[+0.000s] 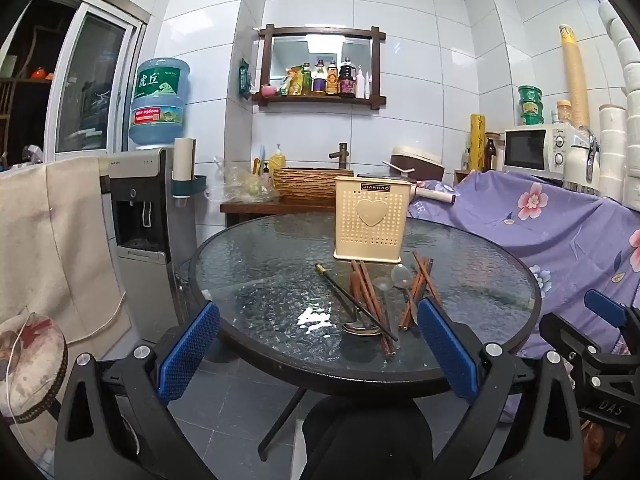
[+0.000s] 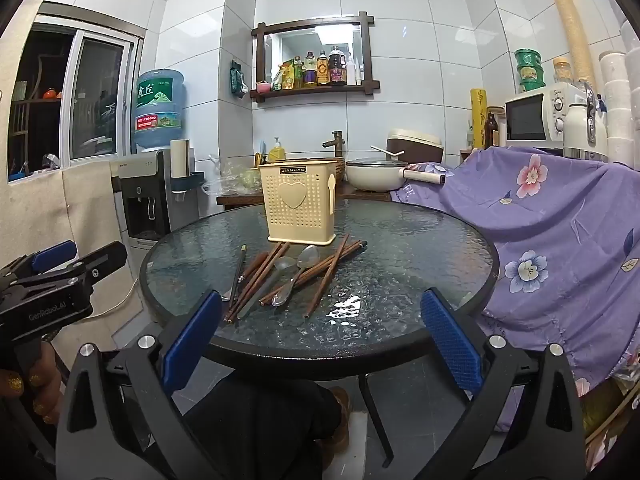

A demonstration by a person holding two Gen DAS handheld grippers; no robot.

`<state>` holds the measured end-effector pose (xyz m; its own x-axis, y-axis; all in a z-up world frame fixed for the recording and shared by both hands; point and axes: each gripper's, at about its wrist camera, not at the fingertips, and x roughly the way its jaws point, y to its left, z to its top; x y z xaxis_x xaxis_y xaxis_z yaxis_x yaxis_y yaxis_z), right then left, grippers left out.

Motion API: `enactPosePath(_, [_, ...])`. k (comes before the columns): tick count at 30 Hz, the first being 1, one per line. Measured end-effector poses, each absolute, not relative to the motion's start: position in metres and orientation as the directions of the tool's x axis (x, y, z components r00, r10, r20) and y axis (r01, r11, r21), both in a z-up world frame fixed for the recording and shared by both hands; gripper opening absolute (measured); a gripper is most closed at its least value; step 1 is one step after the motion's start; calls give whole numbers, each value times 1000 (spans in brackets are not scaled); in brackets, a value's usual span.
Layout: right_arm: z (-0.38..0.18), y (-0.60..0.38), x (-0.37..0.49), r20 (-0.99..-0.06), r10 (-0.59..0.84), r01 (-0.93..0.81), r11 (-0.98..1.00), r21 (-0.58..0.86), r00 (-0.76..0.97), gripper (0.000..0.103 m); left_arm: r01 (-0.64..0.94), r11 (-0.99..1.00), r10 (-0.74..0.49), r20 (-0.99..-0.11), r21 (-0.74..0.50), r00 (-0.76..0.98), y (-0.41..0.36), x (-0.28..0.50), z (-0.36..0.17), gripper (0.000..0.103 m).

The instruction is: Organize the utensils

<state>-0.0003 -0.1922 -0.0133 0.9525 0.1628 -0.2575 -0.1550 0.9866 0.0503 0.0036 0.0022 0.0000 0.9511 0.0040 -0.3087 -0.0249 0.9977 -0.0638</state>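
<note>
Two sets of tongs hang short of the near rim of a round glass desk (image 1: 248,264), both spread wide with nothing between their blue pads. The left tongs (image 1: 316,350) face the desk's near edge, tilted slightly down; the right tongs (image 2: 320,336) do the same from a spot further right, and each shows at the edge of the other's view.

On the glass stands a cream perforated utensil holder (image 1: 371,222) with a heart on its front, upright, toward the far side of the desk. Just in front of it lies a loose heap of utensils: brown wooden chopsticks (image 1: 366,292) crossing one another, a clear plastic spoon (image 2: 307,261), a metal spoon (image 1: 360,326) nearest the front edge, and a thin dark stick with a gold tip (image 1: 348,298) lying slantwise across them. None of the utensils sits in the holder, and neither pair of tongs touches anything.

A water dispenser (image 1: 138,216) stands left of the desk, and a purple flowered cloth (image 2: 560,240) drapes the furniture on the right.
</note>
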Motion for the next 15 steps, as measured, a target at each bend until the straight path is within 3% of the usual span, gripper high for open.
enactPosePath(2, [-13,-191,-1,-258,166,-157,986,54,952,98,-11,998,-8,-275,-68,961,6,-1,0,97])
enactPosePath(15, [-16,-193,-1,-260,164,-154,986,59,952,98,-17,999,6,-284,-38,959,3,-1,4,97])
